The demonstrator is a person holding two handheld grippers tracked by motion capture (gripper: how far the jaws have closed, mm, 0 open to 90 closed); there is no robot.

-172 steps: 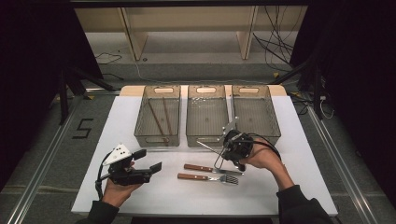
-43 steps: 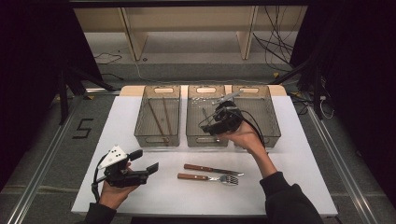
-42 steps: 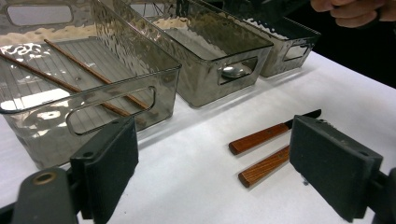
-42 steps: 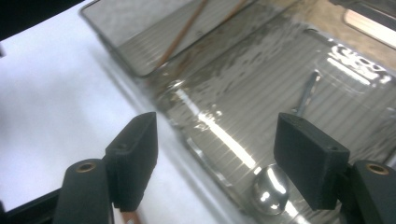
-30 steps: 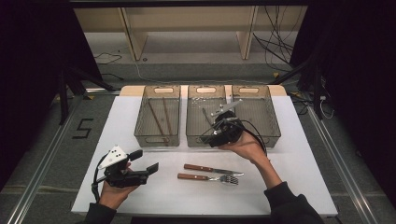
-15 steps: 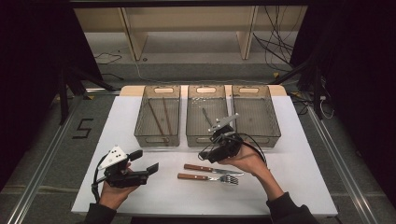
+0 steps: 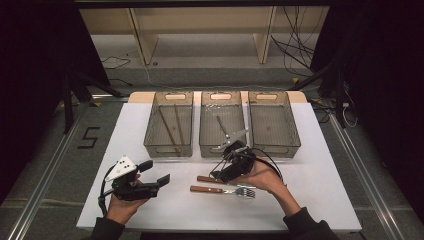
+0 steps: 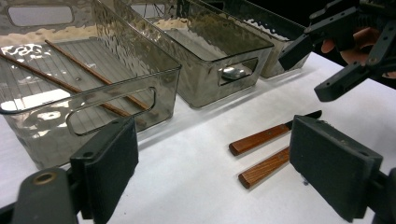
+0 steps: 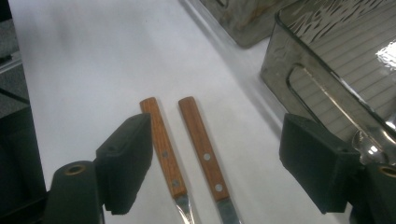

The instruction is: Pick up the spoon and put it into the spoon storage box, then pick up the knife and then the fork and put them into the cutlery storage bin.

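Two wooden-handled utensils lie side by side on the white table (image 7: 310,200): a knife (image 7: 210,179) and, nearer me, a fork (image 7: 222,190). My right gripper (image 7: 219,172) hovers open just over the knife's handle. In the right gripper view both handles, the fork's (image 9: 163,149) and the knife's (image 9: 203,147), lie between the spread jaws of the right gripper (image 9: 219,158). My left gripper (image 7: 154,172) is held open at the front left with nothing in it. From the left gripper (image 8: 219,158) I see the knife (image 8: 261,137), the fork (image 8: 264,165) and the right gripper (image 8: 327,65).
Three clear bins stand in a row behind the utensils. The left bin (image 7: 169,150) holds two chopsticks (image 7: 172,125), the middle bin (image 7: 221,150) a metal utensil (image 7: 222,127), and the right bin (image 7: 272,145) looks bare. The table's front edge lies close below both hands.
My right gripper came back from over the middle bin toward me and sank low over the knife and fork handles. The left gripper stayed where it was.
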